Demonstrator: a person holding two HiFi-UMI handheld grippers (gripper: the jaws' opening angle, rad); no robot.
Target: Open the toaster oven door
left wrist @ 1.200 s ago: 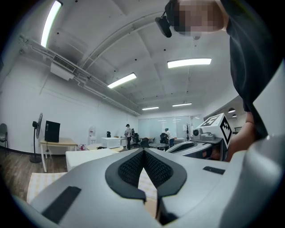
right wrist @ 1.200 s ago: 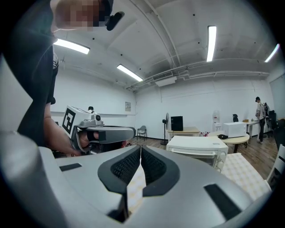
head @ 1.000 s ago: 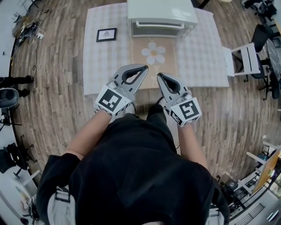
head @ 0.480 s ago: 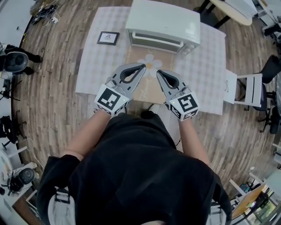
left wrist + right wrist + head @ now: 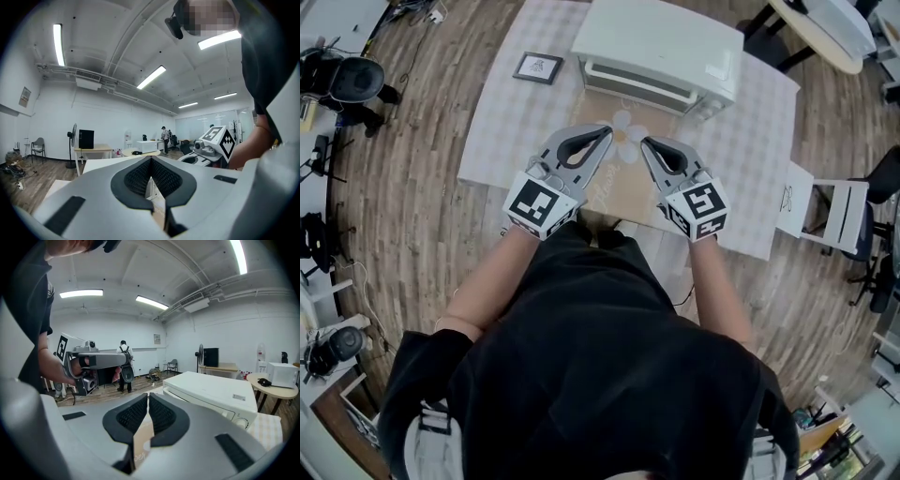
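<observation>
Jaws of your left gripper [image 5: 607,132] and right gripper [image 5: 644,142] are together, empty, short of the shut toaster oven [image 5: 661,47]

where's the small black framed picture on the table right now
In the head view, the small black-framed picture lies flat on the checked tablecloth near its far left corner, just left of the white toaster oven.

path: placemat [image 5: 623,183] before toaster oven [image 5: 661,47] unobstructed | left: picture frame [image 5: 537,67], well apart from oven
</observation>
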